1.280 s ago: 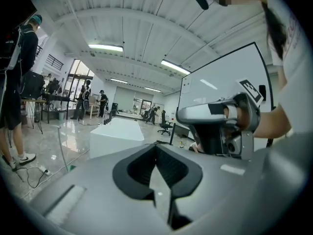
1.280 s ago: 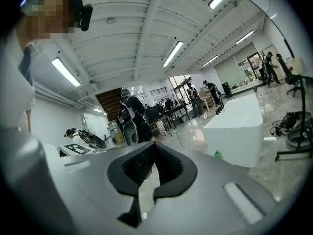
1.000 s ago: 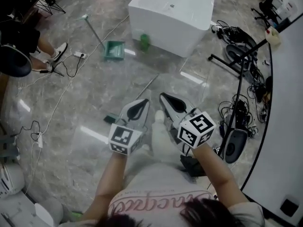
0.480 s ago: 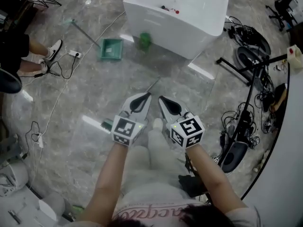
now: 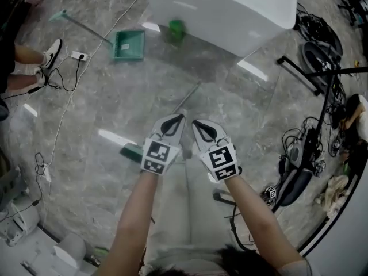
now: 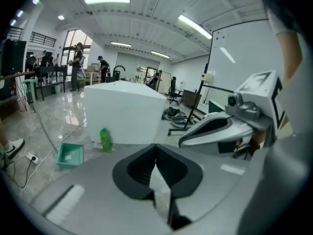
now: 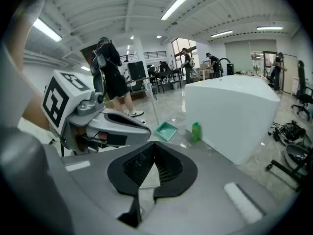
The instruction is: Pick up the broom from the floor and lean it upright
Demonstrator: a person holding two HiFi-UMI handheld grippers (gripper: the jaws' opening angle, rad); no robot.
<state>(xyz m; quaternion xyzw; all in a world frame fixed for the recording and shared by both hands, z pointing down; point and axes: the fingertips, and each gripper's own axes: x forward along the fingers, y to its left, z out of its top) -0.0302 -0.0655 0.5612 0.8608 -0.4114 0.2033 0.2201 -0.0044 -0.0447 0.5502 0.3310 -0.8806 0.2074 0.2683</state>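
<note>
A: How far along is the broom job?

B: Barely begun, I'd say. The broom (image 5: 185, 100) lies flat on the floor (image 5: 103, 102). Its thin grey handle (image 5: 192, 91) runs up and right toward the big white box (image 5: 241, 10), and its green head (image 5: 131, 152) sits just left of the person's left arm.

A: Is either tool on it?

B: No. The left hand-held gripper (image 5: 179, 117) and the right hand-held gripper (image 5: 195, 122) are side by side over the middle of the handle in the head view. How high above it they are, I cannot tell. Both are pinched closed with nothing between the jaws; in each gripper's own view the tips meet.

A: So what's left?

B: Everything. The jaws must open, reach the handle, close on it, lift it and stand it against something. The white box looks the nearest support, but that is my guess.

A: Anything nearby to confuse it with?

B: A green dustpan (image 5: 127, 43) with its own long handle lies well apart, up and to the left. A green bottle (image 5: 175, 30) stands just beside the box.
</note>
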